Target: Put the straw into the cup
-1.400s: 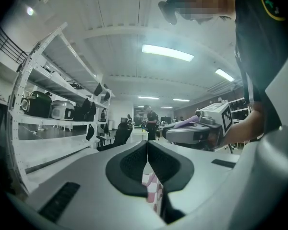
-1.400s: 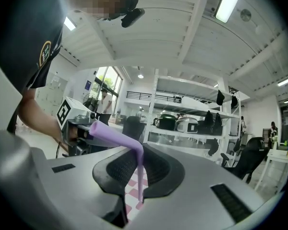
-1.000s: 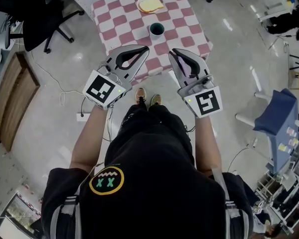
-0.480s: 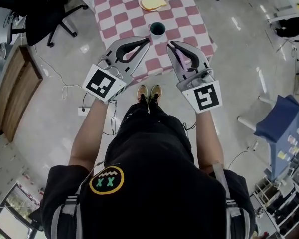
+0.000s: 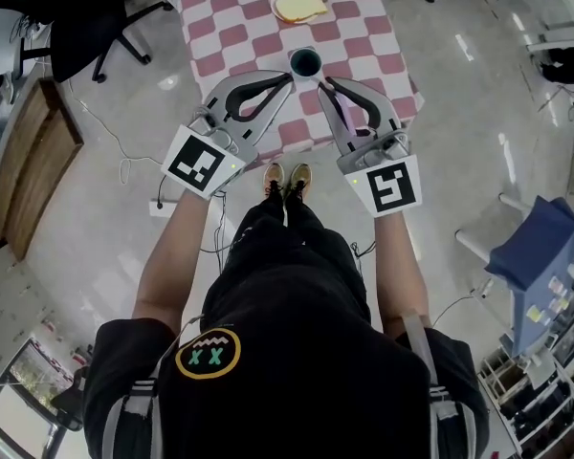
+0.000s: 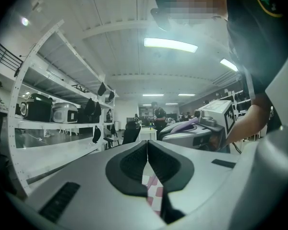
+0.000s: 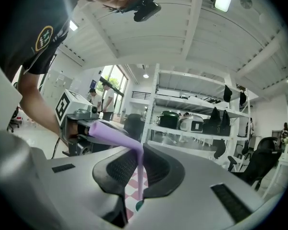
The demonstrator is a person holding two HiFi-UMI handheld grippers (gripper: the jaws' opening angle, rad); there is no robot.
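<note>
Purple straw (image 7: 140,176) in level right claw (image 5: 329,84)

1. My left tool (image 6: 147,145) fills the lower half of the view. Its two black pads (image 6: 132,164) meet at the tips with nothing between them.
2. Through the gap under the pads I see a strip of pink-and-white checked cloth (image 6: 154,194).
3. To the right, the right tool (image 6: 164,132) is close beside mine, with a purple straw (image 6: 185,124) showing along its top and its marker cube (image 6: 225,117) behind.
4. A forearm (image 6: 253,121) reaches in behind that cube.
5. On the left stands white shelving (image 6: 48,128) carrying cooking appliances (image 6: 37,109).
6. Long ceiling lights (image 6: 170,44) glow overhead, and a few people (image 6: 158,114) stand far back.
</note>
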